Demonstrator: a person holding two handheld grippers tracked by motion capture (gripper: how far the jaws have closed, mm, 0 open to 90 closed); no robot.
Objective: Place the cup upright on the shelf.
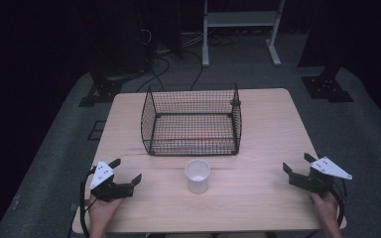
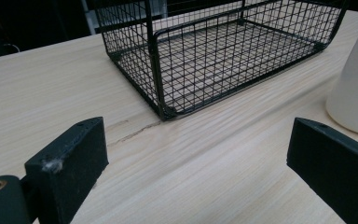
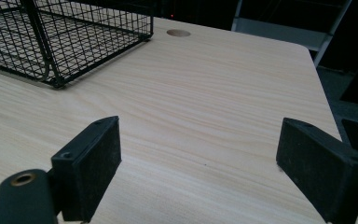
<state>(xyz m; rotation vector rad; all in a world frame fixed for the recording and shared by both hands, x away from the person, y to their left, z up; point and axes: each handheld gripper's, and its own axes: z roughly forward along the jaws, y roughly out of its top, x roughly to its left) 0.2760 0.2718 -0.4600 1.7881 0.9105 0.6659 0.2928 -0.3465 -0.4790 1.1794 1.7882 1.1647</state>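
**Cup untouched, both tongs wide**

The left gripper (image 1: 128, 171) and right gripper (image 1: 297, 164) rest wide apart and empty near the table's (image 1: 268, 208) front corners. Between them stands the cup (image 1: 197, 175), upright, nearer the left one. Nothing looks started yet. Beyond the cup sits the empty basket (image 1: 192, 120); the way to both is unobstructed.

A pale wooden bench (image 1: 258, 198) stands on grey floor (image 1: 367, 148), with a white metal frame (image 1: 240, 20) behind it.
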